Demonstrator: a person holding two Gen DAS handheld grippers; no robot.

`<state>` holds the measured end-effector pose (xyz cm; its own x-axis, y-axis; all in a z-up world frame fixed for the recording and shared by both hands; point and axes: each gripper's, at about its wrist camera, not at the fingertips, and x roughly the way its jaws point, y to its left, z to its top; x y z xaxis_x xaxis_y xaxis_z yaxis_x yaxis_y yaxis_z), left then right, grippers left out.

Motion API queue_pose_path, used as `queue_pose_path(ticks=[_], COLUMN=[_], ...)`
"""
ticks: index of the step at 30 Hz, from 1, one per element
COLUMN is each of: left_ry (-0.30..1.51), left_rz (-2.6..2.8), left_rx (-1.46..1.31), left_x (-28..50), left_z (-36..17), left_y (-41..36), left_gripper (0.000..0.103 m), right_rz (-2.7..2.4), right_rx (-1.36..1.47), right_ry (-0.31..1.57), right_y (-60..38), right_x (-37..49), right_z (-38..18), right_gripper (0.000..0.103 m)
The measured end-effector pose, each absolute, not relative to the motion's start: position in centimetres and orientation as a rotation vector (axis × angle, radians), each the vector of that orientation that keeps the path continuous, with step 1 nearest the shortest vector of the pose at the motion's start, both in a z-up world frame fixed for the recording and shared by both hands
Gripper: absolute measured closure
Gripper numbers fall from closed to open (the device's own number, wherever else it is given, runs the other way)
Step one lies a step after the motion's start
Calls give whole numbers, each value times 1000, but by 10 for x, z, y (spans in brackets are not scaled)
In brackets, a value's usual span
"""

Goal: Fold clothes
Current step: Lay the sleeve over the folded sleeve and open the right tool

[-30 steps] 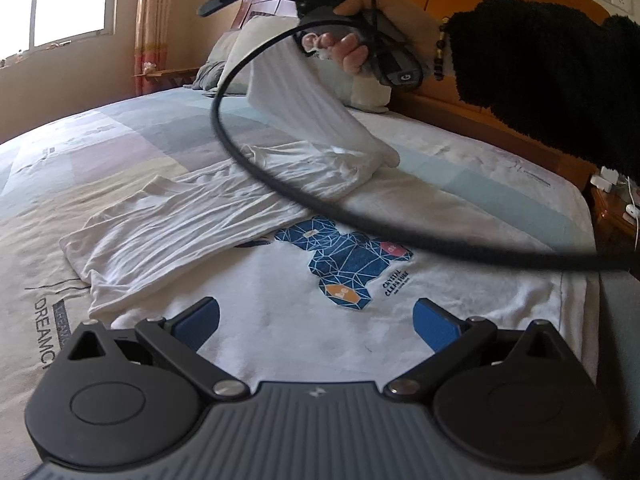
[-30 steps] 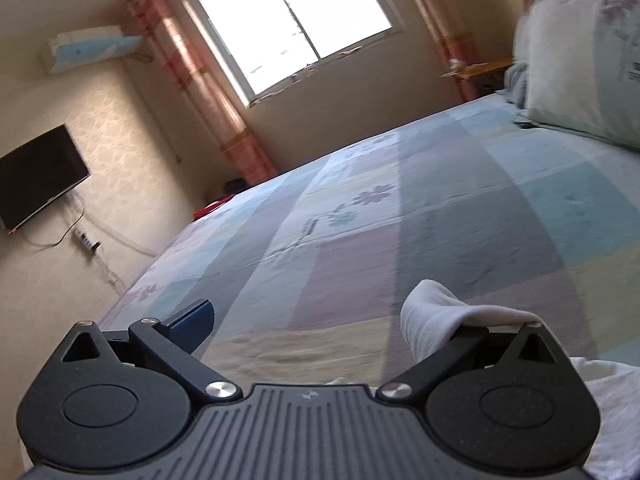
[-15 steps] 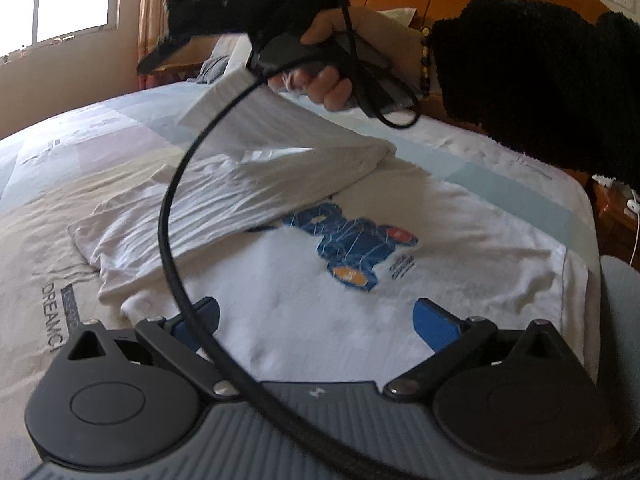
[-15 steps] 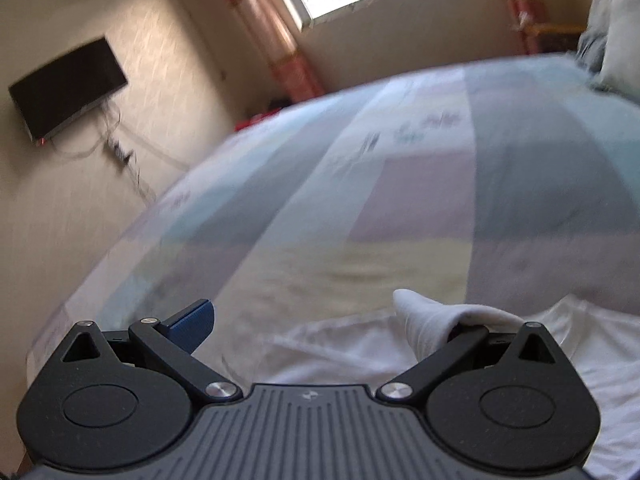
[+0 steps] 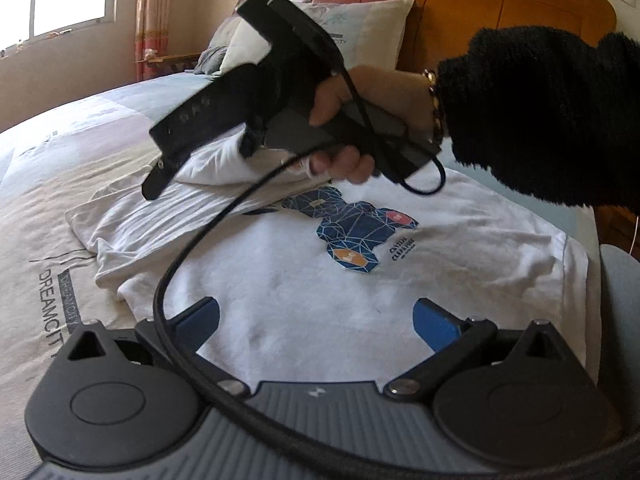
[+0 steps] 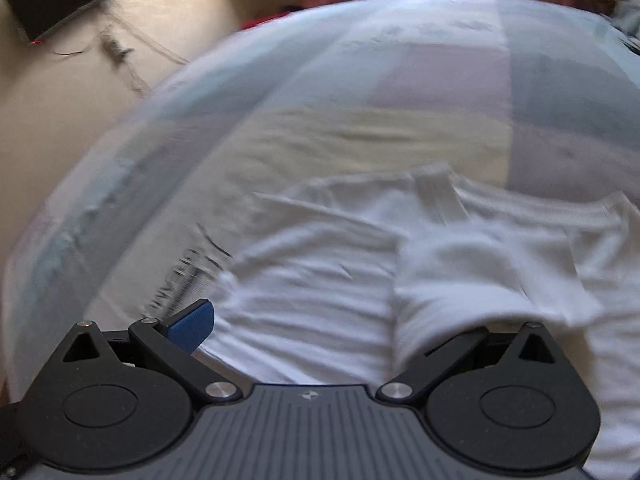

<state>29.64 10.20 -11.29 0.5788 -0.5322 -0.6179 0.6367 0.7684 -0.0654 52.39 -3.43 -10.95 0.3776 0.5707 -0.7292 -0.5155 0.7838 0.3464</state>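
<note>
1. White T-shirt [image 5: 360,280] lies spread on the bed [image 5: 60,184], printed side up; a blue geometric print [image 5: 352,236] sits mid-chest. The shirt's near edge runs along the bed's near side, close under the left gripper.
2. Left gripper [image 5: 316,320]: blue-padded fingers [image 5: 434,322] spread wide, nothing between them, poised just above the shirt's lower front.
3. Right gripper [image 5: 208,120], seen from the left wrist view, is held in the person's right hand [image 5: 352,120], low over the folded-in sleeve [image 5: 224,168] on the shirt's far side, toward the headboard end.
4. From the right wrist view the frame is motion-blurred. Right gripper [image 6: 316,328]: the left finger's blue pad [image 6: 192,324] stands wide of the other finger, which is covered by a fold of white cloth [image 6: 448,304] draped over it. Fingers apart; whether the cloth is pinched I cannot tell.
5. A black cable [image 5: 208,240] loops from the right gripper across the left gripper's body.
6. Pillow [image 5: 360,28] rests against the wooden headboard [image 5: 500,4].
7. Black fleece cuff [image 5: 540,112] and bead bracelet [image 5: 436,104] at the right wrist.
</note>
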Motion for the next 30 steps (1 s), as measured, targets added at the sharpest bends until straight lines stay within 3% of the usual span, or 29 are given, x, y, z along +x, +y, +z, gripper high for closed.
queue_pose_path(ticks=[14,21,30], left_ry=[655,654,647], left_rz=[-719,-723,-732], left_rx=[185,184,176], left_x=[294,295,295], left_z=[-113,-113,-113], left_y=[94,94,95], left_gripper=[1,1,1], right_rz=[585,750,708], right_rx=[468,316,-172], right_ry=[868,874,836], right_y=[-98,-30,15], right_x=[533,538,507], right_z=[-101,-88,-97], right_gripper=[0,0,0])
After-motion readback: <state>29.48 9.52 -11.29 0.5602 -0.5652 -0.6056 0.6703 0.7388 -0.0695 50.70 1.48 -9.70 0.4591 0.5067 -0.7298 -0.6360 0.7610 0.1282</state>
